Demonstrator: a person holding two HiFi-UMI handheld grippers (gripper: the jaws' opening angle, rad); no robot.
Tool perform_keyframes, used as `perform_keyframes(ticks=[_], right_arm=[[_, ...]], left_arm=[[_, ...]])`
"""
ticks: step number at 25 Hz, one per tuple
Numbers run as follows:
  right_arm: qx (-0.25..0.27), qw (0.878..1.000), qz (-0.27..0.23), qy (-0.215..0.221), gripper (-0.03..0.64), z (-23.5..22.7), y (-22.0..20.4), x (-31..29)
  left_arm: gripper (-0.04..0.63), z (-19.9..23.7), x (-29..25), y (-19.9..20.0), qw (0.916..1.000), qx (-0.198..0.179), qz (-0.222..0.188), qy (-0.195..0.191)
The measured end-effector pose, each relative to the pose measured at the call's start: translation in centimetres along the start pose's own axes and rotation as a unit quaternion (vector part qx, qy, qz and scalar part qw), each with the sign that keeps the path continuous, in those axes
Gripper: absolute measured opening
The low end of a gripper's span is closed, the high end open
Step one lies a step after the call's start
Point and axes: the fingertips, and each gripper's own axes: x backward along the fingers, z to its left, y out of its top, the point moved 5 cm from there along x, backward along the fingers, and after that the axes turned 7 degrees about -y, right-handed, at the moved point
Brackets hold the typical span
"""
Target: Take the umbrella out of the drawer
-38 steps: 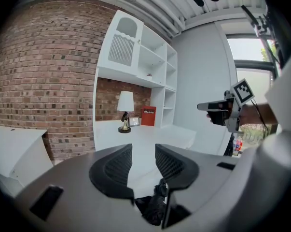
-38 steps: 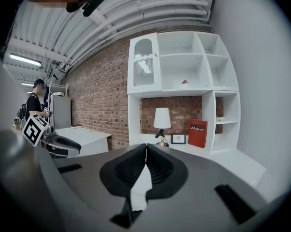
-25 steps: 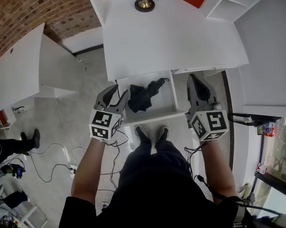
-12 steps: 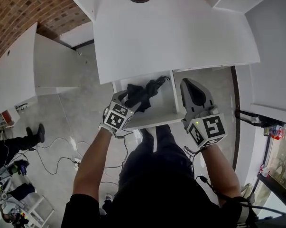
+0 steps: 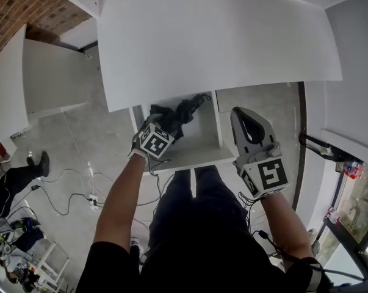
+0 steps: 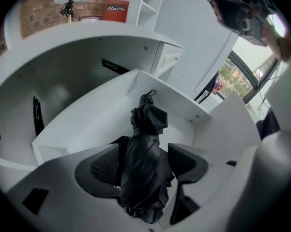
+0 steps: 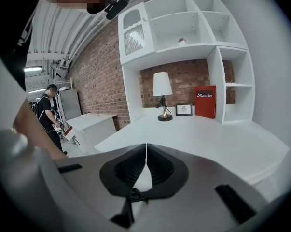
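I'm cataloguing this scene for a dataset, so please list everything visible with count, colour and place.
umbrella: 1, black, folded, in the open drawer
drawer: 1, white, pulled out under the desk
desk: 1, white, over the drawer
lamp: 1, white shade, brass base, back of desk
picture frame: 1, dark, right of the lamp
red box: 1, red, right of the picture frame
shelf unit: 1, white, on the desk's right end
brick wall: 1, red-brown, behind the desk
cables: several, dark, floor at left
bystander: 1, dark clothes, far left of the room
left gripper: 1, grey, in the drawer, jaws opening, umbrella between them
right gripper: 1, grey, jaws shut, empty, before the desk
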Motion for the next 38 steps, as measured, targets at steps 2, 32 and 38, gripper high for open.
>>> perform_keyframes(ticks=[2,32,38], right_arm=[[-0.004,1.000,-0.003,0.001,0.000,-0.4,-0.6,-0.4],[-0.021,1.000,0.005,-0.015,0.000,2.2,-0.3,2.2],[-0.015,0.999,-0.018,-0.031,0.000,3.4,1.4,3.9]], left_arm=[[0.301,0.4,-1.8,-0.1,0.9999,-0.001,0.012,-0.005],[0.242,-2.0,4.2,-0.9,0.9991,-0.034,0.018,0.020],[0.242,-3.4,9.7,0.7,0.9975,-0.053,-0.027,0.038]])
